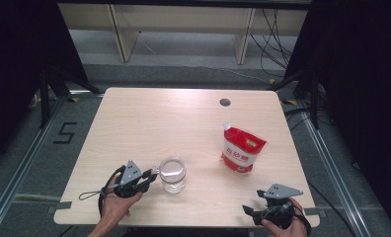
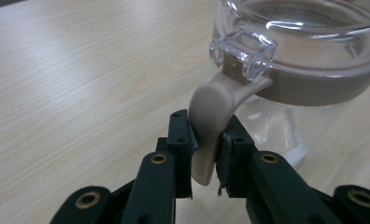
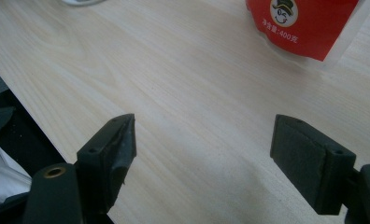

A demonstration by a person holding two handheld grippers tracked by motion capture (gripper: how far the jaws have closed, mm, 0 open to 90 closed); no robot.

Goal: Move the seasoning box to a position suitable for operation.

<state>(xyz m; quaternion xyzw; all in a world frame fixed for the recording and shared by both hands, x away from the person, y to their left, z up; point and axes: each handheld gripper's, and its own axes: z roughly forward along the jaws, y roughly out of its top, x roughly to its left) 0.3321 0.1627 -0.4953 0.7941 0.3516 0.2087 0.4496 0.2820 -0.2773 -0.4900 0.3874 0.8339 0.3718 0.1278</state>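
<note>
— Pale wood grain covers the surface [image 1: 149, 118], with grey floor and black curtains around it. What sits on it?

— Near the front, left of centre, a clear jar [image 1: 173, 174] with a beige band and a clear lid. Well apart, to the right, a red and white pouch [image 1: 242, 149] with a white cap at its top corner.

— And the left tongs [image 1: 151, 177]?

— Just left of the jar. In the left gripper view the left tongs [image 2: 205, 156] are closed tight on the beige tab [image 2: 211, 126] that curves down from the jar's band, a pad on either side of it. A clear latch [image 2: 244, 52] sits just above where the tab joins.

— Is the jar lifted?

— It looks to stand on the wood, though I can't be sure from these angles.

— The right tongs [image 1: 250, 211]?

— At the front right edge, held in the right hand [image 1: 287, 224]. In the right gripper view the right tongs [image 3: 204, 154] gape wide over bare wood, gripping nothing, with the pouch [image 3: 304, 23] ahead.
</note>
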